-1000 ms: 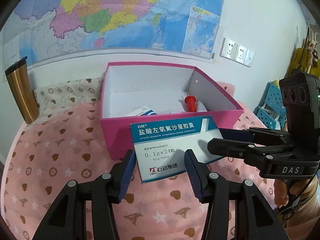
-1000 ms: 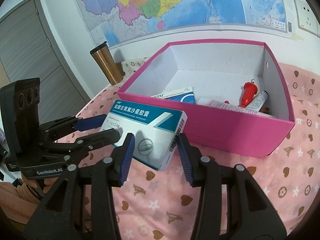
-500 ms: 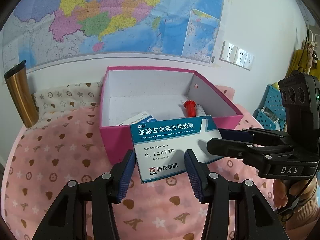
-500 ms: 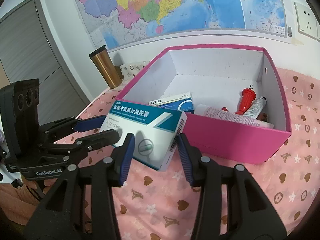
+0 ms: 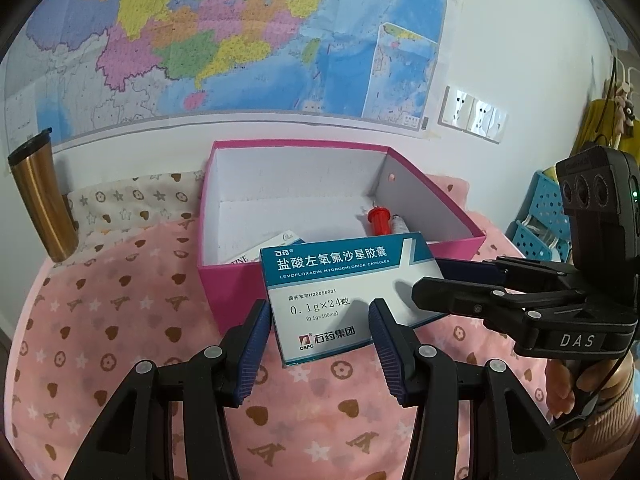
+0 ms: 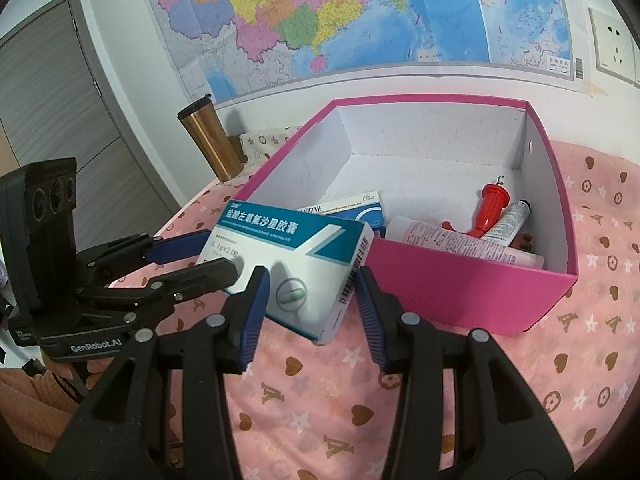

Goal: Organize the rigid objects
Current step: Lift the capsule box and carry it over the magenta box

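Observation:
A white and teal medicine box hangs tilted just in front of the pink storage box, about level with its near rim. My left gripper is shut on one end of it. My right gripper is shut on the other end. Inside the pink box lie a red plastic item, two tubes and another flat white and blue carton.
A pink patterned cloth covers the surface. A gold tumbler stands at the back left by the wall. Blue baskets sit at the far right. A map and wall sockets are behind the pink box.
Both grippers and the medicine box have risen a little against the pink box, which now sits lower in both views. Both grips are unchanged.

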